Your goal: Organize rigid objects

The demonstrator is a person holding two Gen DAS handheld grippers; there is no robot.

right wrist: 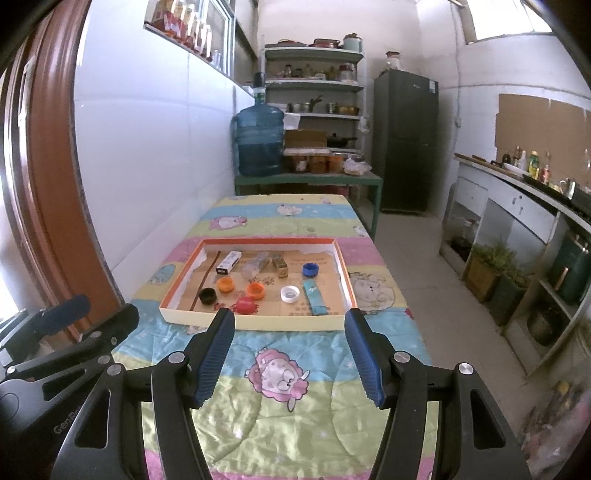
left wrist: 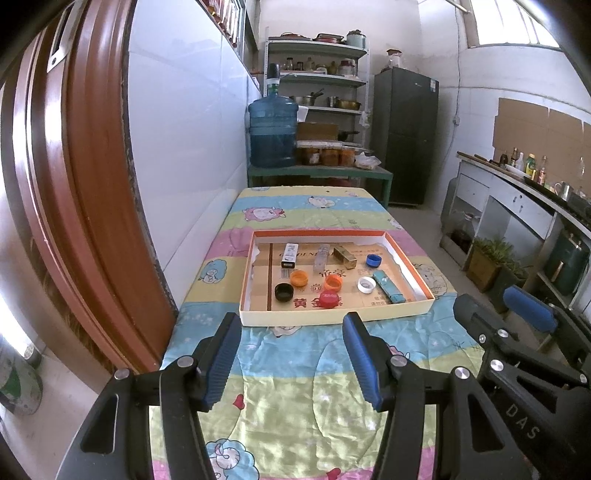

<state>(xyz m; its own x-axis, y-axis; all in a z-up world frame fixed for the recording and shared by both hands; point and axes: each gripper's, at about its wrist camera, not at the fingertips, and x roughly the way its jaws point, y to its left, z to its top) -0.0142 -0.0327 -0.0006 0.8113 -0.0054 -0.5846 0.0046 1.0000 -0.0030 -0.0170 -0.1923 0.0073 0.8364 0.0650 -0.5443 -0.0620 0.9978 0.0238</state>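
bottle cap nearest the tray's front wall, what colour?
Red cap, clearest in the left wrist view.

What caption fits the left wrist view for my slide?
Both grippers, left and right, hover open before a shallow box of bottle caps.

Straight ahead beyond the jaws, a table under a pastel cartoon-sheep quilt (left wrist: 280,398) is stretching away toward a green bench (left wrist: 317,173) carrying a blue water jug (left wrist: 272,131). Behind it, metal shelves (left wrist: 317,79) are holding pots and jars, with a dark fridge (left wrist: 405,136) standing alongside. To the left, a reddish-brown door frame (left wrist: 74,177) is bordering white tiled wall. To the right, daylight is pouring through a high window (left wrist: 517,26) above a counter (right wrist: 517,199).
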